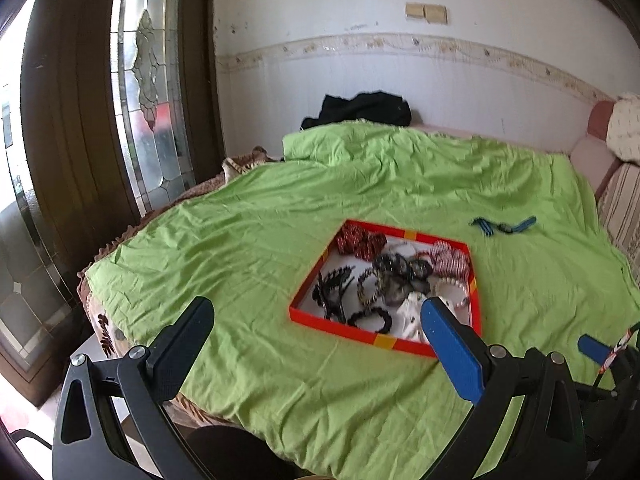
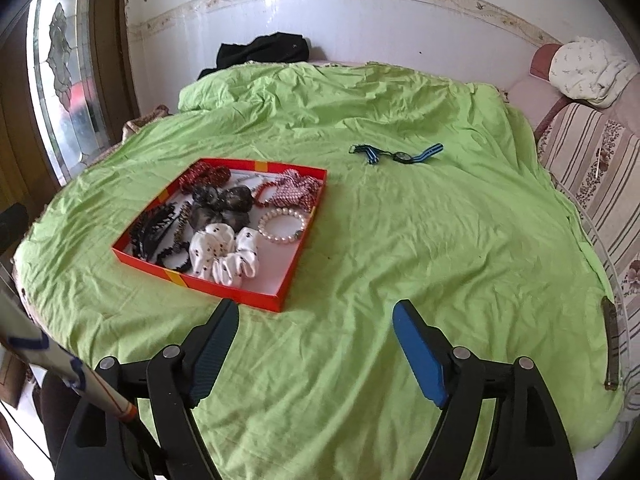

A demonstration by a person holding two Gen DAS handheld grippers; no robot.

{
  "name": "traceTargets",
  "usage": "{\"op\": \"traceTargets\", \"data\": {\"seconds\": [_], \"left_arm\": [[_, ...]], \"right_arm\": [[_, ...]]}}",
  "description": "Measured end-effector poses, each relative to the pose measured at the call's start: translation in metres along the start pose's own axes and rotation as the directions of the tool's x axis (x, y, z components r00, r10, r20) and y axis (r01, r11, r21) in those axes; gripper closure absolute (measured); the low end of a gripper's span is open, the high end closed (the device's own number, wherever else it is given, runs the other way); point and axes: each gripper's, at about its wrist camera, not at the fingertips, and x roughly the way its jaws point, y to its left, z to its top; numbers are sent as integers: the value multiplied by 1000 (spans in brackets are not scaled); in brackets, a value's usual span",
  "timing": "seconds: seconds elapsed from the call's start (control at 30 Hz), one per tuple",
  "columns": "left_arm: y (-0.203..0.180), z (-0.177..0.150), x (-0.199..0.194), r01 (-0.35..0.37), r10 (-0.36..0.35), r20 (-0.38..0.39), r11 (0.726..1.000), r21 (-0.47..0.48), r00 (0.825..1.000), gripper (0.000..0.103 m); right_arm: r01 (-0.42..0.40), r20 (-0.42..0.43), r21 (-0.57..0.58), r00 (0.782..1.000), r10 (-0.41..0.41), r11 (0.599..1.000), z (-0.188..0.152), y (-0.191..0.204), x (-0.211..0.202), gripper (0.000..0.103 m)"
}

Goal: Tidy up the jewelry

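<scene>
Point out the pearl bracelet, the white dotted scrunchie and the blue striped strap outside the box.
pearl bracelet (image 2: 283,225): right wrist view, on the beads of its near right arc.
white dotted scrunchie (image 2: 212,250): right wrist view, on its gathered fabric.
blue striped strap (image 2: 434,150): right wrist view, on its right band.

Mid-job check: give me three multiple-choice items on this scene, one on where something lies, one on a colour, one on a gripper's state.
1. Where does the watch lie?
A. in the tray
B. on the green sheet beyond the tray
C. in a hand-held gripper

2. What colour are the tray walls?
A. red-orange
B. blue
C. white

3. How does the right hand-held gripper stand?
A. shut on a bracelet
B. shut, empty
C. open, empty

Answers:
1. B: it rests on the sheet, apart from the tray's far corner.
2. A: the rim is red-orange with yellow patches.
3. C: its fingers stand wide apart over bare sheet, nothing between them.
</scene>
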Motion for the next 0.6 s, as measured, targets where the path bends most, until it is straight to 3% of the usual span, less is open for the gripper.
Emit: {"op": "traceTargets", "data": {"seconds": [0.6], "left_arm": [[-17, -25, 44, 20, -14, -200, 999, 27, 980, 0]], "right_arm": [[30, -49, -18, 998, -31, 999, -1, 2, 13, 17]]}}
